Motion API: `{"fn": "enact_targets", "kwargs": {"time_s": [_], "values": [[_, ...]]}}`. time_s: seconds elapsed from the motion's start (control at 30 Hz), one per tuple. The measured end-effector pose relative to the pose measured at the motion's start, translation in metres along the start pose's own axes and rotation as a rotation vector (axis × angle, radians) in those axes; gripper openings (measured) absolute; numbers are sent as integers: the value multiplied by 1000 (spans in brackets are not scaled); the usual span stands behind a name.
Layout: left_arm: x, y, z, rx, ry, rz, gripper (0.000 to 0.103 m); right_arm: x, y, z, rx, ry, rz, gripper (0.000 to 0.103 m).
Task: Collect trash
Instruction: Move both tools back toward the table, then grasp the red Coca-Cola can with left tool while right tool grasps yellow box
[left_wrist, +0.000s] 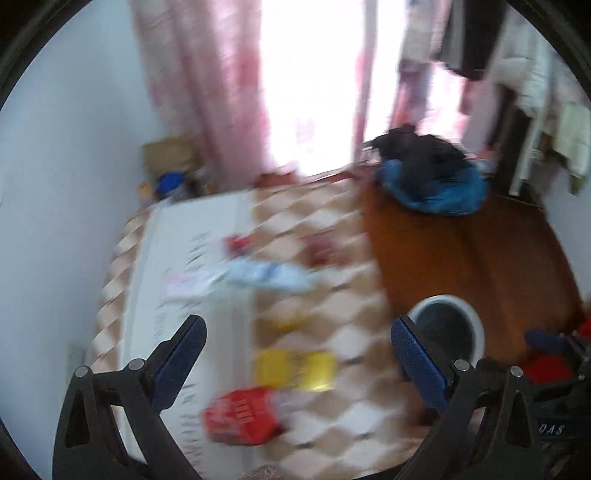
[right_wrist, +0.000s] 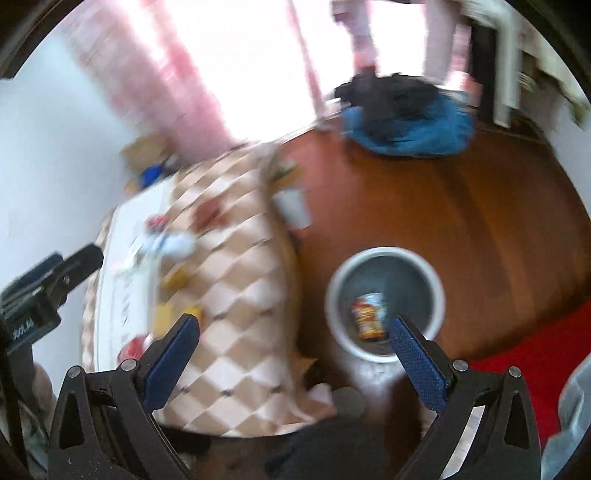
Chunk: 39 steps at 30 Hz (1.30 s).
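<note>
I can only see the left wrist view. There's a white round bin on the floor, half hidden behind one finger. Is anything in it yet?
Observer: Yes. The right wrist view looks down into the bin, and one colourful snack wrapper lies at the bottom.
Operator: Is the right gripper holding something?
Observer: No. The right gripper is open and holds nothing; its fingers are spread above the table edge and the bin.
Operator: Anything else on the floor by the table?
Observer: A pale cup-like container sits beside the table's far corner, too blurred to identify. Your view doesn't show it.
</note>
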<state>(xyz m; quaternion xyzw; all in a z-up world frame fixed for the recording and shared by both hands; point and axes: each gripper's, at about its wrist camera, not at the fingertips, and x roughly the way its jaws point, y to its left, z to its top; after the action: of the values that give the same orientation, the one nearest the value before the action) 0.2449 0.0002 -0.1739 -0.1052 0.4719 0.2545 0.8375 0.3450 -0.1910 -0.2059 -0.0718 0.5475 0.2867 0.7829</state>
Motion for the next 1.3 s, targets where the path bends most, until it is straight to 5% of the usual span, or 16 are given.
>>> {"fn": "enact_targets", "kwargs": {"time_s": [0.13, 0.3, 0.53, 0.73, 0.83, 1.03, 1.13, 1.3], "values": [[41, 71, -42, -78, 85, 132, 102, 72, 74, -4, -203, 134, 47, 103], [93, 141, -97, -189, 202, 249, 102, 151, 132, -16, -427, 262, -5, 98], [130, 173, -126, -232, 278, 285, 102, 209, 175, -34, -659, 320, -94, 95], [140, 175, -120, -215, 288, 259, 102, 220, 203, -34, -708, 313, -26, 95], [134, 169, -109, -171, 267, 252, 102, 224, 199, -31, -651, 338, 17, 93], [111, 150, -89, -53, 214, 179, 102, 212, 188, -38, -582, 326, -53, 76], [96, 124, -83, 92, 194, 58, 102, 198, 157, -43, -440, 339, -84, 75], [81, 68, -96, 477, 218, -93, 102, 172, 109, -71, -245, 371, -70, 75]]}}
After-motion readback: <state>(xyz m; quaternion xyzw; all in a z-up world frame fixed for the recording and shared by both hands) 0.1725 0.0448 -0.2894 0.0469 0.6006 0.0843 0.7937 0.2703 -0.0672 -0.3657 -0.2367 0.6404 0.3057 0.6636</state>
